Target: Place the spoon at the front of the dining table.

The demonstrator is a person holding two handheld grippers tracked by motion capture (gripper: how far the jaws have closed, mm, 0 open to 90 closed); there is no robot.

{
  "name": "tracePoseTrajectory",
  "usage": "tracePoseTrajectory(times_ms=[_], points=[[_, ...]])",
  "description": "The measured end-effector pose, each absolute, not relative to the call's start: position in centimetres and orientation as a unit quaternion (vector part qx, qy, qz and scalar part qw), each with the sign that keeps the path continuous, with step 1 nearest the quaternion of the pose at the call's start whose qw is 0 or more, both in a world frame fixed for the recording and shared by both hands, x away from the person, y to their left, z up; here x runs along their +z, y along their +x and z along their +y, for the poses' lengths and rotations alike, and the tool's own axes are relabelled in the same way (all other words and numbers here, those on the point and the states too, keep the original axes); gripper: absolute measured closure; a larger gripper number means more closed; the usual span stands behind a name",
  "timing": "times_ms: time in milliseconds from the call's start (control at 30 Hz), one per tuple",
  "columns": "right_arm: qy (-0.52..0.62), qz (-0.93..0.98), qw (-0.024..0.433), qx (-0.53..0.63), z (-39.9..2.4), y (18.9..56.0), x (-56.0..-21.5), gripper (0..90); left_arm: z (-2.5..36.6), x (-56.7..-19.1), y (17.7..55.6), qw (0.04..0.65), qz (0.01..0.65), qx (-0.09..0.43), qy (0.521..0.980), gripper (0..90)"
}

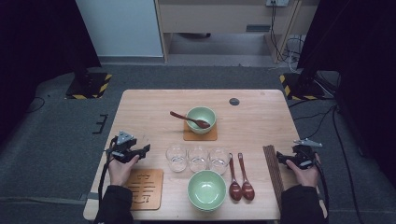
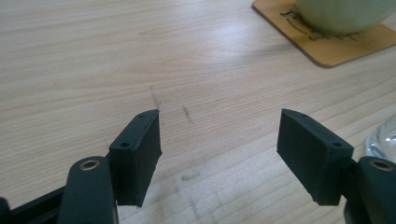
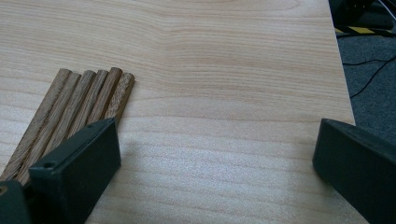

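Nearest the person, a pale green ceramic bowl [image 1: 206, 189] is sitting at the front edge of the light wooden desk [image 1: 261, 116], with an empty carved wooden coaster [image 1: 145, 188] to its left and two dark red wooden spoons [image 1: 240, 178] to its right. The left gripper [image 1: 145, 149] is hovering just above that coaster, its jaws standing apart with nothing between them, pointing toward the row of three clear glass cups [image 1: 198, 159]. In the left gripper view the rim of the nearest cup [image 2: 383, 137] is showing just beyond one jaw.

The right gripper [image 1: 279, 157] is resting beside the bundle of brown wooden chopsticks [image 3: 70, 112], jaws wide apart and empty.

To do this step well, the left hand should probably be lining the open jaws squarely on one cup, closing gently on the thin glass, and keeping clear of its neighbours.

Farther back, a second green bowl with a spoon [image 1: 201, 119] is sitting on its own coaster [image 1: 200, 136].
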State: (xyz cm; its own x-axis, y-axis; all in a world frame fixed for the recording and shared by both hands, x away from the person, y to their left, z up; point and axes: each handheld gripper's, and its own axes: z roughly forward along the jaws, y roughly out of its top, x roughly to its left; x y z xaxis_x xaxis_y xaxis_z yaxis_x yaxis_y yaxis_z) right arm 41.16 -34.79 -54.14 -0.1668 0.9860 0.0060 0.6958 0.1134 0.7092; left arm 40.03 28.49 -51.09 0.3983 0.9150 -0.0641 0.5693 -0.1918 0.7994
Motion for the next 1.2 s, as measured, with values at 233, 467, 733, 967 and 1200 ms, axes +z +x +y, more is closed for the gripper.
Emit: tracePoseTrajectory(times_ms=[233, 467, 733, 967, 1200], points=[[0.599, 0.702, 0.246, 0.296, -34.8, 41.1, -54.1, 1.6, 29.5, -51.8, 39.7, 0.355, 0.514, 0.236, 0.744, 29.1], [0.605, 0.695, 0.253, 0.296, -34.8, 40.9, -54.1, 5.3, 30.8, -52.9, 39.6, 0.344, 0.533, 0.23, 0.738, 27.9], [0.608, 0.689, 0.258, 0.298, -34.9, 40.4, -53.2, 6.0, 31.7, -53.5, 39.5, 0.339, 0.54, 0.228, 0.736, 27.2], [0.598, 0.685, 0.269, 0.317, -34.8, 39.5, -51.4, 6.2, 31.6, -53.5, 39.4, 0.335, 0.541, 0.231, 0.736, 26.3], [0.577, 0.692, 0.276, 0.334, -33.9, 38.7, -49.6, 6.3, 31.4, -53.6, 39.4, 0.322, 0.542, 0.24, 0.738, 23.2]])
